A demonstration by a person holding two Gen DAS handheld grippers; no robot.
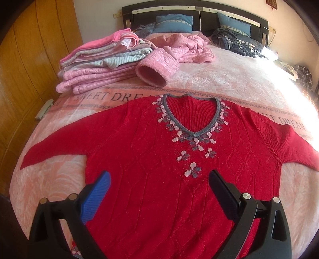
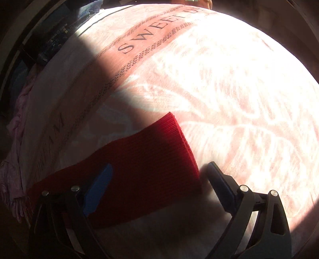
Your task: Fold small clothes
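While the left wrist view takes in the whole bed (image 1: 219, 79), the right wrist view shows only one sunlit patch of the pink "SWEET DREAM" blanket (image 2: 229, 89), half in shadow at left of frame.

Red sweater (image 1: 159, 169): spread flat, front up, centre of the left view, both sleeves stretched toward the left and right edges, grey V-neck trim with pink and grey flower pattern pointing to top of frame. Right view sees just one sleeve (image 2: 143, 165), its ribbed cuff end at frame centre, lying flat on the blanket.

Left view only:
- stack of folded pink and striped clothes (image 1: 95, 65), upper left
- crumpled pink quilted garment (image 1: 179, 49), upper centre, one sleeve opening facing the camera
- dark plaid clothes (image 1: 237, 42), upper right by the dark headboard (image 1: 199, 12)
- two blue pillows (image 1: 173, 23)
- wooden wardrobe (image 1: 30, 59) along the left edge

Left gripper (image 1: 159, 179): above the sweater's lower body, aimed up the chest, fingers wide apart, nothing between them. Contact with the knit: cannot tell.

Right gripper (image 2: 157, 173): low over the sleeve near the cuff, fingers wide apart and straddling it, blue pad (image 2: 97, 189) over the red knit, black finger (image 2: 219, 183) just past the cuff edge over blanket. Grips nothing.
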